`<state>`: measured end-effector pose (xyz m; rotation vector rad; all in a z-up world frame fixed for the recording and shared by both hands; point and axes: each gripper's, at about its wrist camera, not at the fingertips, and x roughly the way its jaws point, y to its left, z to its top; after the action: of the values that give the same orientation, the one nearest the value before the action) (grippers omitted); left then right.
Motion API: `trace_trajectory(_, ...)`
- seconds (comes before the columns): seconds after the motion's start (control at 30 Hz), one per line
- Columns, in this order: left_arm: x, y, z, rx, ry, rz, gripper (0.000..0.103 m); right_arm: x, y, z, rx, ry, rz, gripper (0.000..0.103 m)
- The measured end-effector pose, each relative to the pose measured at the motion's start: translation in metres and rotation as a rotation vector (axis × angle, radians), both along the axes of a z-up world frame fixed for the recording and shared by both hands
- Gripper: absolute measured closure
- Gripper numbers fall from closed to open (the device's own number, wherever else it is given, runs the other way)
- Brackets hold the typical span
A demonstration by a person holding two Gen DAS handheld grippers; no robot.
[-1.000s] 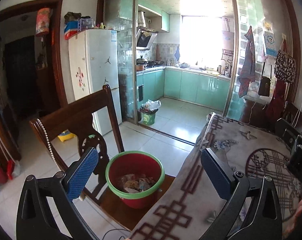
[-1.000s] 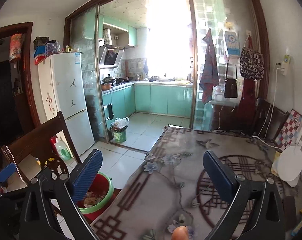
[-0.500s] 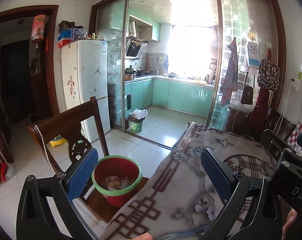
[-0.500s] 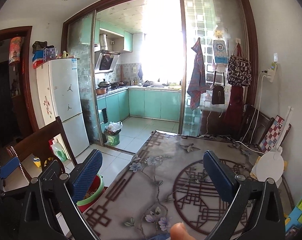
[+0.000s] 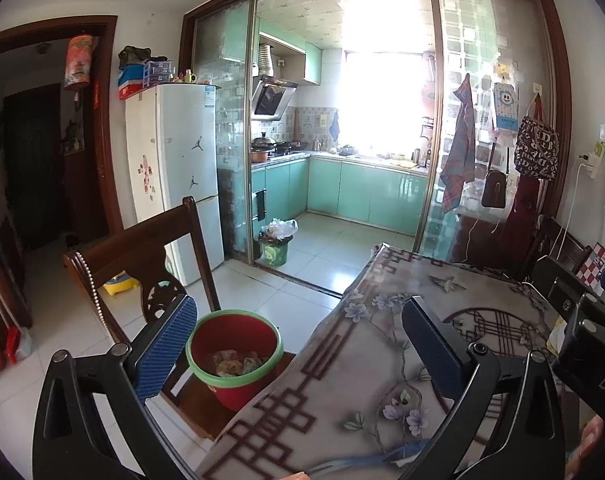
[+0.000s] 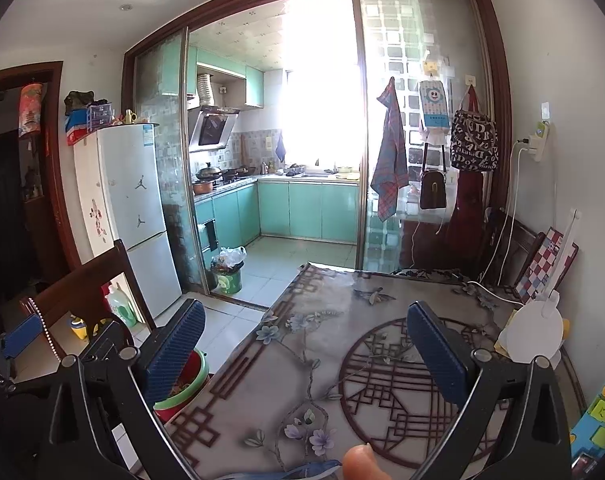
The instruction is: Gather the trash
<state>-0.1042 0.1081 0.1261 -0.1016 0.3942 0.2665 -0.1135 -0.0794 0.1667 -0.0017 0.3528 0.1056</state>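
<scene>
A red bucket with a green rim (image 5: 235, 356) holds trash and stands on the seat of a dark wooden chair (image 5: 142, 252) left of the table. My left gripper (image 5: 298, 344) is open and empty, above the table's left edge near the bucket. My right gripper (image 6: 306, 352) is open and empty over the patterned tablecloth (image 6: 342, 340). The bucket's rim shows in the right wrist view (image 6: 184, 390), partly hidden behind the left finger. The right gripper's body shows in the left wrist view at the right edge.
A white fan (image 6: 534, 332) and a checkered board (image 6: 546, 264) stand at the table's right side by the wall. A fridge (image 5: 174, 176) stands behind the chair. A small bin with a bag (image 5: 276, 242) sits in the kitchen doorway.
Both grippers have pulled back and up from the table and bucket; the bucket looks smaller and further left. Both stay open and empty.
</scene>
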Motion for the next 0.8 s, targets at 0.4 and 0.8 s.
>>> trace_trajectory(0.4, 0.0000, -0.0078, 0.0005, 0.006, 0.008, -0.022, 0.000, 0.0001, -0.0014, 0.0017, -0.009, 0.004, 0.001, 0.001)
trace_trajectory(0.8, 0.0075, -0.0102, 0.0014, -0.009, 0.024, -0.022, 0.000, 0.0045, -0.0053, 0.0020, -0.013, 0.010, -0.001, 0.001)
